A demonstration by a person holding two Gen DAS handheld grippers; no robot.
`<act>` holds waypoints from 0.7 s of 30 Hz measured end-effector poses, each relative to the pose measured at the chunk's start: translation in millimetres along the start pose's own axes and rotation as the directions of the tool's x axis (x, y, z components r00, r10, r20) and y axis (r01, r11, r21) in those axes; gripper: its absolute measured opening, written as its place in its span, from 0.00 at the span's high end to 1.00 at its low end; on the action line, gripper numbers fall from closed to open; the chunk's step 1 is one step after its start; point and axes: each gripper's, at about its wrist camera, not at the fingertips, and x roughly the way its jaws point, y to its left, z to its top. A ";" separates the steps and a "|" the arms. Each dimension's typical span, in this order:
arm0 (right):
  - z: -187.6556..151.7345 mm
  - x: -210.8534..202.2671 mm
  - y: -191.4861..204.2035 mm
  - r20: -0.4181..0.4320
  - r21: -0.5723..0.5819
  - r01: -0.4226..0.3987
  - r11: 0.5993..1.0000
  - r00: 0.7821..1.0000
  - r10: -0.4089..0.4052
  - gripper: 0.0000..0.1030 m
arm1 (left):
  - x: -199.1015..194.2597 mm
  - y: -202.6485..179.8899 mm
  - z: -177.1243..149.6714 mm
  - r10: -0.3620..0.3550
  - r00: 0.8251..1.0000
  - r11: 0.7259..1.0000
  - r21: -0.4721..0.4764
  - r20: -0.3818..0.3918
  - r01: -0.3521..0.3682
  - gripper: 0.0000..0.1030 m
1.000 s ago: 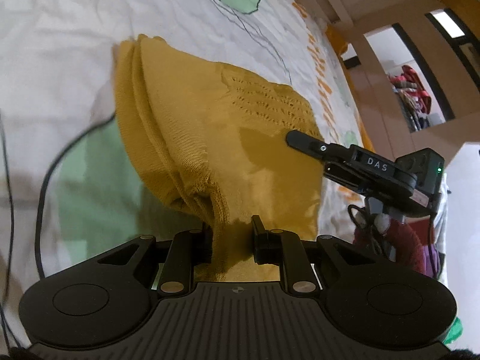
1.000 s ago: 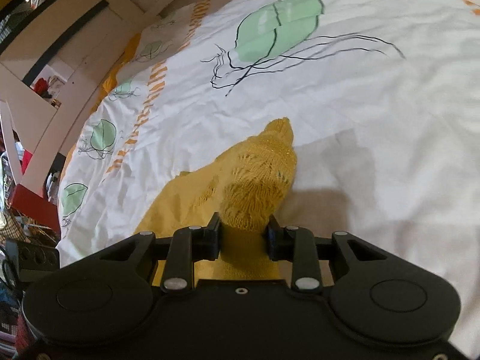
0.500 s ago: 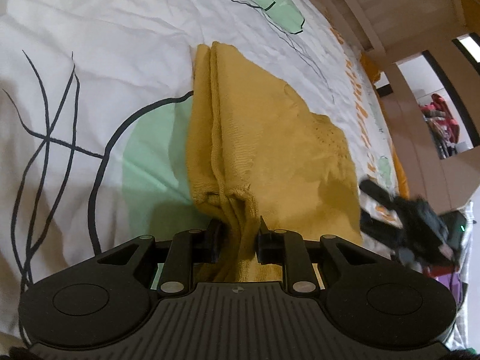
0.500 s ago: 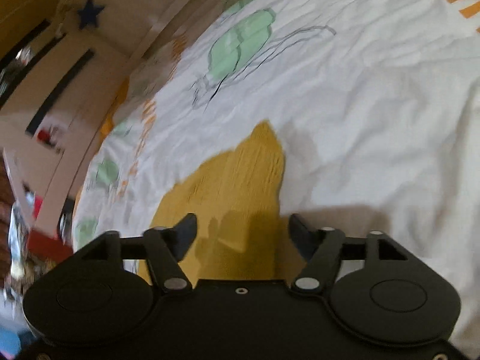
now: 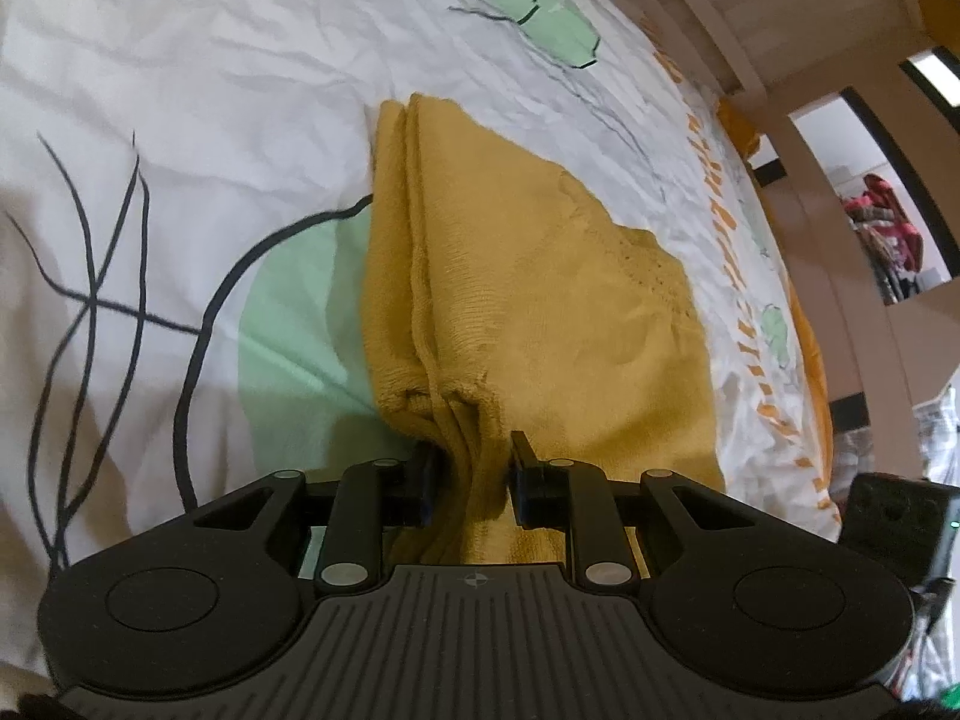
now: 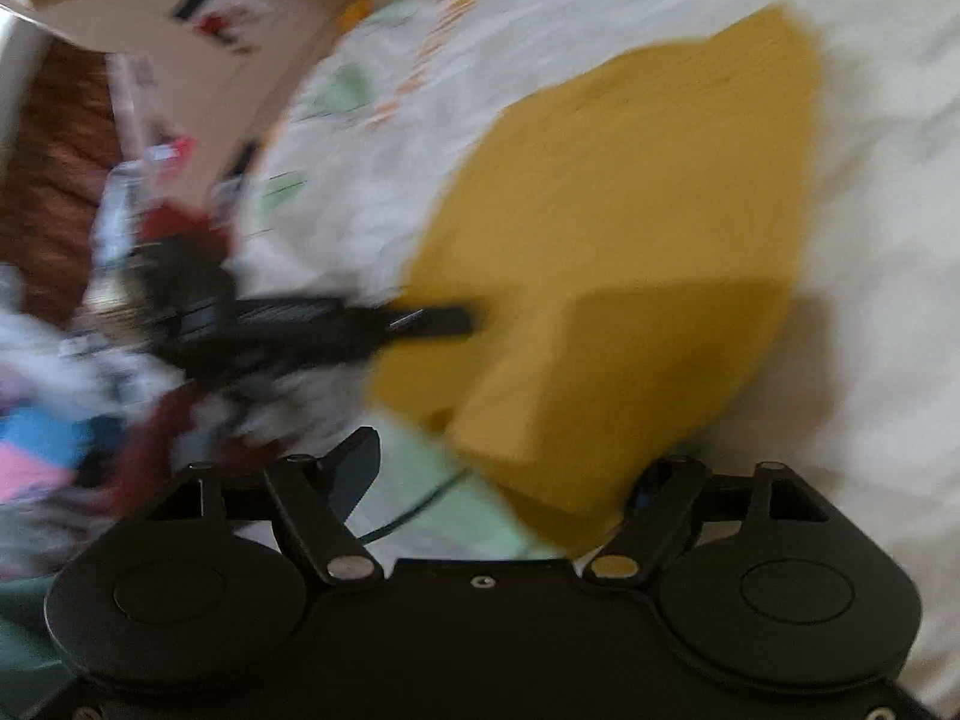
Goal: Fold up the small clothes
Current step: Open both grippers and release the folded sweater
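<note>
A mustard-yellow knitted garment (image 5: 540, 300) lies folded in several layers on a white bedsheet (image 5: 180, 90) printed with green leaves. My left gripper (image 5: 471, 468) is shut on the garment's near edge, with bunched layers between the fingers. In the blurred right wrist view the same garment (image 6: 630, 228) lies flat ahead. My right gripper (image 6: 510, 480) is open and empty, just above the garment's near corner. The left gripper's fingers (image 6: 420, 321) show at the garment's left edge in that view.
The bed's far side meets a wooden frame (image 5: 750, 12) and a doorway with hanging clothes (image 5: 882, 228). A pile of mixed clothes (image 6: 90, 360) lies off the bed at the left of the right wrist view. A black device (image 5: 894, 516) sits at the bed's right edge.
My right gripper has opened, let go of the garment's corner and swung round to its other side. My left gripper stays shut on the near edge and the garment now lies flatter.
</note>
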 end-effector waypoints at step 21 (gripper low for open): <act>22.8 -14.6 30.7 0.334 -0.083 0.452 0.888 0.852 -0.403 0.70 | 1.3 -68.0 10.7 0.183 0.949 0.891 0.364 0.257 -0.271 0.72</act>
